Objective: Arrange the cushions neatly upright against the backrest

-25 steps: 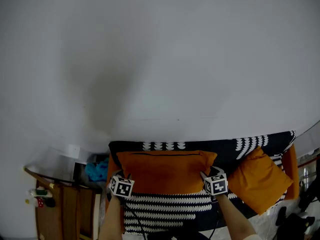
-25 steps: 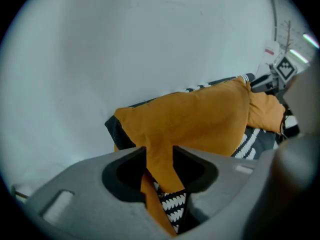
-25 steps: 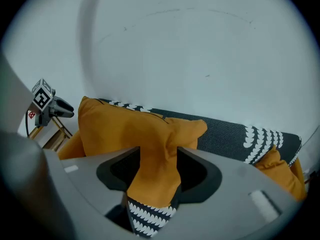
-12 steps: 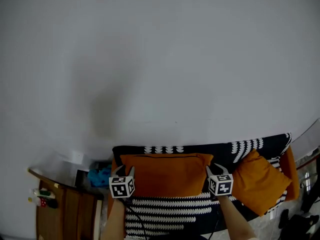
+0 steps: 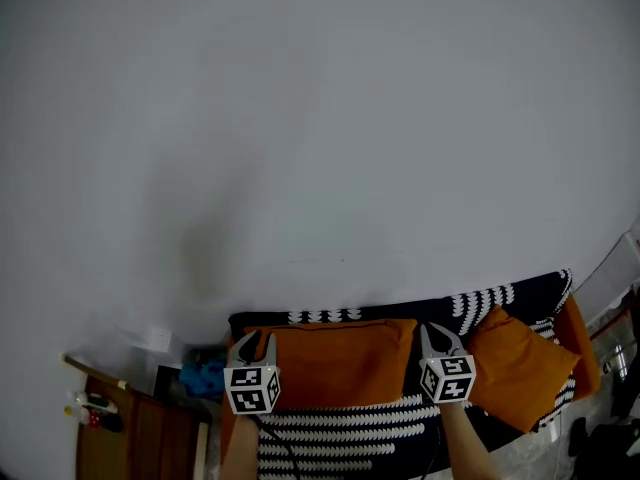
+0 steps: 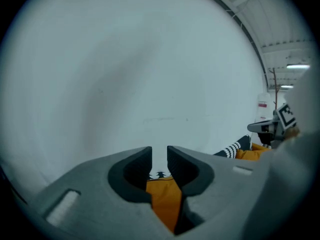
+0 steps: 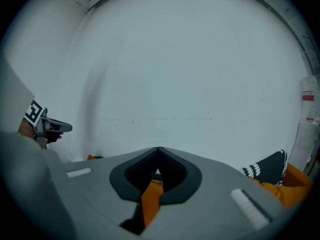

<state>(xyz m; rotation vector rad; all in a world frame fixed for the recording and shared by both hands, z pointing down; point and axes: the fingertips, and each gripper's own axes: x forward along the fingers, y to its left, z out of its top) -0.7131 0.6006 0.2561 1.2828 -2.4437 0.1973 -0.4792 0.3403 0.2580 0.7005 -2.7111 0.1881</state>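
Note:
A wide orange cushion (image 5: 335, 356) stands upright against the black-and-white patterned backrest (image 5: 480, 298). A smaller orange cushion (image 5: 520, 368) leans tilted at its right. My left gripper (image 5: 250, 346) hovers at the wide cushion's upper left corner. Its jaws have just been closing and stand a narrow gap apart (image 6: 159, 154), with nothing pinched; the cushion (image 6: 162, 201) shows below them. My right gripper (image 5: 438, 340) is at the upper right corner. Its tips (image 7: 158, 151) have just closed and meet, with the cushion's orange fabric (image 7: 150, 199) visible beneath, not held.
A plain white wall (image 5: 320, 118) fills most of the head view. A wooden side table (image 5: 150, 438) with small bottles (image 5: 90, 406) stands left of the sofa, and a blue thing (image 5: 205, 378) lies behind it. Dark objects sit at the far right edge.
Both grippers have risen from the wide cushion's lower corners to its upper corners. The right jaws have shut, the left have narrowed. The sofa sits lower in the head view.

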